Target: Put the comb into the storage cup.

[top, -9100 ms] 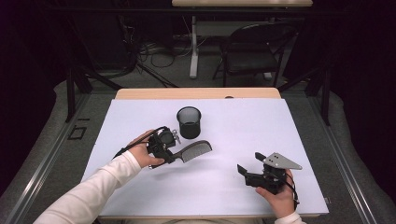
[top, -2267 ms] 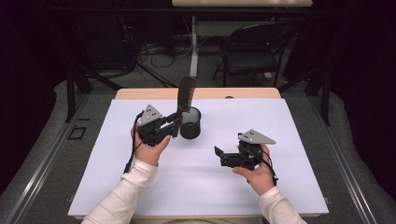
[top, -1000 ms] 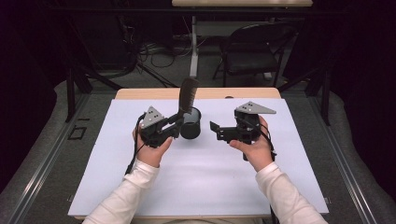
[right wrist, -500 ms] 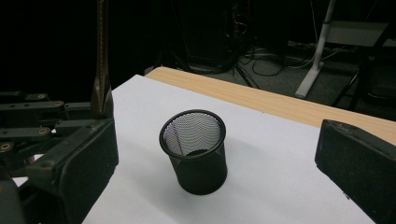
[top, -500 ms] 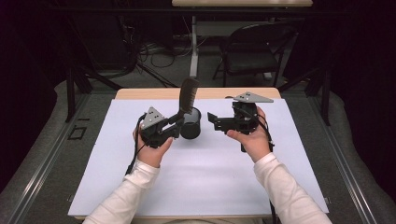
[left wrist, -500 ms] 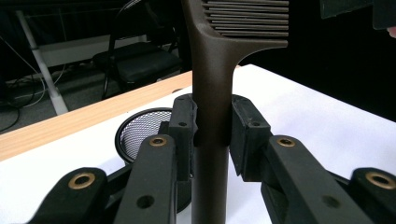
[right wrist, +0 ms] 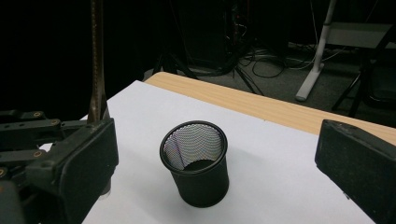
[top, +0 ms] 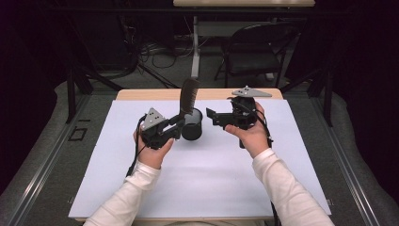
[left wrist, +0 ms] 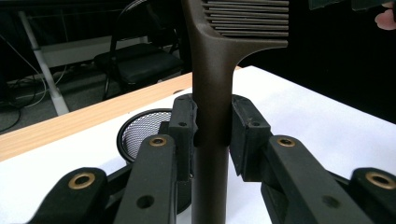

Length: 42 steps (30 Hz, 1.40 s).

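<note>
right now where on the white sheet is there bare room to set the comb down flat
The white sheet is bare across its near half, between the two forearms, and along its left edge and right edge. It is crowded at the far middle, where the mesh cup stands between the left gripper, shut on the upright comb, and the open right gripper.

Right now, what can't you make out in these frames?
- Dark brown plastic comb: tooth end cut by the left gripper view's top edge; handle's lower end cut by its bottom edge.
- Black mesh cup: bottom too dark, contents unclear.
- Right tool: high view too small for jaw gap.
</note>
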Each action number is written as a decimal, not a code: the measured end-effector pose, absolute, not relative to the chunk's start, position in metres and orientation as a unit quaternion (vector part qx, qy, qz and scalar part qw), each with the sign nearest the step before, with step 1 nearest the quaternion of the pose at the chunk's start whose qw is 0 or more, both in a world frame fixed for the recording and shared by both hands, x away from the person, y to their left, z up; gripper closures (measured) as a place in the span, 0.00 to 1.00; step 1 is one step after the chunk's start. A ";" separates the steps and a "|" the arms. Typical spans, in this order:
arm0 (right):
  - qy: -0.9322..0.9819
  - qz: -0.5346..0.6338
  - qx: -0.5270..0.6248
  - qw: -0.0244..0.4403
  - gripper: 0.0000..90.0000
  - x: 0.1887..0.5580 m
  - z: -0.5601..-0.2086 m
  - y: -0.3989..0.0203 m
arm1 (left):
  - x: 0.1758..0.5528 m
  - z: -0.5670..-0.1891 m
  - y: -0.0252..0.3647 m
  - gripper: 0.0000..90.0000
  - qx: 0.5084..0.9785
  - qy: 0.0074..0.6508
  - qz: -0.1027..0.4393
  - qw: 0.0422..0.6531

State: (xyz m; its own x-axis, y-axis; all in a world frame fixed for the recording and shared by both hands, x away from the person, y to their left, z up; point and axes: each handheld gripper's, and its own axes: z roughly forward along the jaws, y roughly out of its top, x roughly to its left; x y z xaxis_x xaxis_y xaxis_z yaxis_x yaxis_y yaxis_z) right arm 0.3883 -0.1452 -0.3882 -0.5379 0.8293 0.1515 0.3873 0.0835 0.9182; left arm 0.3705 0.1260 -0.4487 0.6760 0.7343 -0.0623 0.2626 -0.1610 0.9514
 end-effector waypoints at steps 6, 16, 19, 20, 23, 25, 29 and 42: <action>0.703 0.523 0.434 0.209 0.00 0.392 -0.385 -0.144 | 0.371 -0.449 0.126 0.81 0.731 0.341 0.214 0.551; 0.705 0.526 0.430 0.201 0.00 0.396 -0.377 -0.138 | 0.371 -0.449 0.126 0.81 0.730 0.342 0.214 0.552; 0.706 0.527 0.429 0.199 0.00 0.398 -0.376 -0.136 | 0.370 -0.450 0.126 0.81 0.730 0.341 0.214 0.552; 0.707 0.526 0.429 0.198 0.00 0.398 -0.375 -0.135 | 0.370 -0.450 0.126 0.81 0.730 0.341 0.214 0.552; 0.708 0.527 0.428 0.196 0.00 0.399 -0.374 -0.133 | 0.370 -0.450 0.126 0.81 0.730 0.341 0.214 0.552; 0.708 0.528 0.428 0.193 0.00 0.400 -0.373 -0.132 | 0.370 -0.450 0.125 0.81 0.730 0.341 0.214 0.553; 0.707 0.531 0.428 0.187 0.00 0.401 -0.371 -0.130 | 0.370 -0.450 0.125 0.81 0.731 0.340 0.215 0.551; 0.712 0.543 0.412 0.167 0.00 0.403 -0.367 -0.116 | 0.370 -0.452 0.123 0.81 0.732 0.338 0.214 0.552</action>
